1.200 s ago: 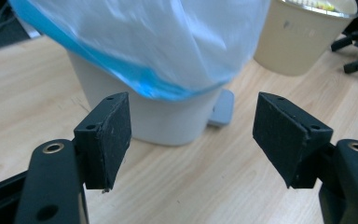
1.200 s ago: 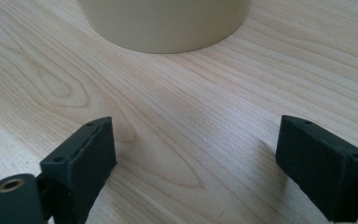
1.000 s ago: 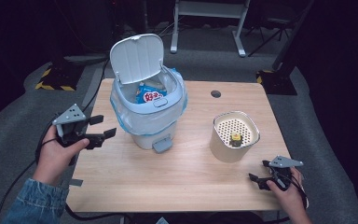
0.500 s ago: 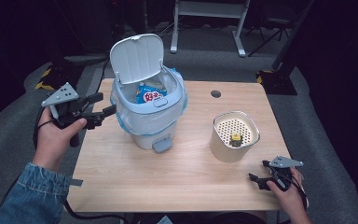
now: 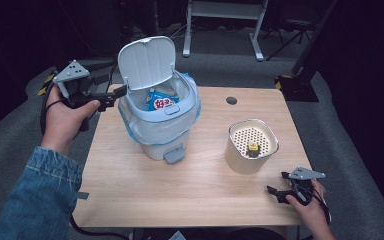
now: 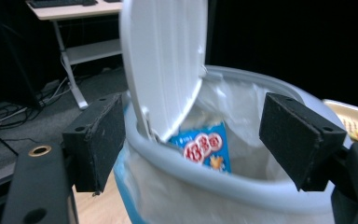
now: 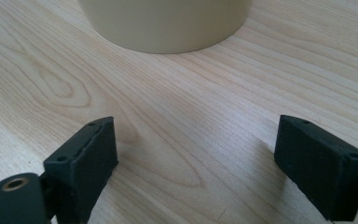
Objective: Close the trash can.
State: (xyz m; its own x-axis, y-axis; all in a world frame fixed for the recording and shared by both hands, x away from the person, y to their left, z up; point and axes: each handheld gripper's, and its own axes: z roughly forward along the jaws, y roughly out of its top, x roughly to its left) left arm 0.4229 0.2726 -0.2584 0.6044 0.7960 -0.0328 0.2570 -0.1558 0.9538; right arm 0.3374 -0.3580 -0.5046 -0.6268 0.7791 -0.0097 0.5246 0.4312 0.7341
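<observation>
A white pedal bin is standing at the counter's far left, its hinged lid tipped upright and a blue snack packet lying inside the liner. The left gripper is hovering just beside the lid's left edge, level with the hinge; its jaws have just been opening and are standing spread with nothing between them. The lid is lying straight ahead of it, long axis vertical. The right gripper, also spread and empty, is resting well apart near a cream perforated container.
</observation>
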